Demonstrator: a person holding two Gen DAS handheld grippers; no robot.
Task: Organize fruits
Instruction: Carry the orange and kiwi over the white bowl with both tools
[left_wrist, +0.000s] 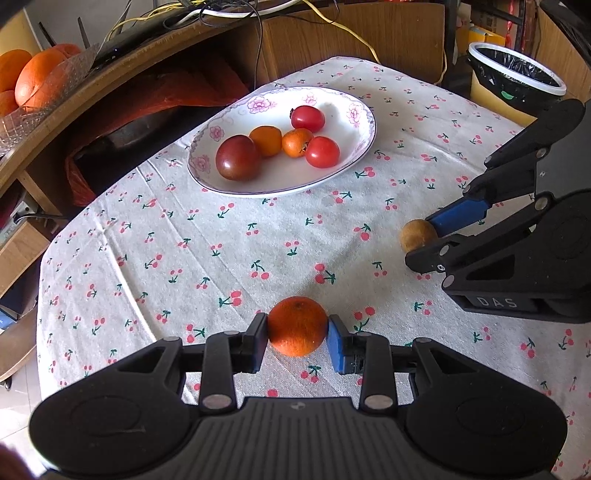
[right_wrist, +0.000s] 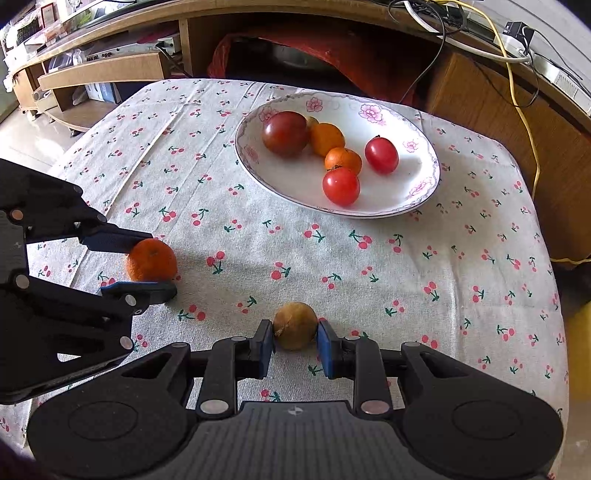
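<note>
Over tablecloth (left_wrist: 221, 236), both tongs down-tilted.

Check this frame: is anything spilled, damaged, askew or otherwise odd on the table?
Nothing stands out. The plate sits flat with five fruits inside, none spilled. The left gripper is shut on the orange, the right gripper on the brown fruit. The tablecloth shows only fold creases.

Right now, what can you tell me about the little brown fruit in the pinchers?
The small brown fruit is round, with dull, rough-looking tan skin and a pale scuff on one side. It sits low over the cherry-print tablecloth, squeezed between the blue pads of the right gripper, which is shut on it. Whether it touches the cloth is unclear. It is well short of the flowered plate.
</note>
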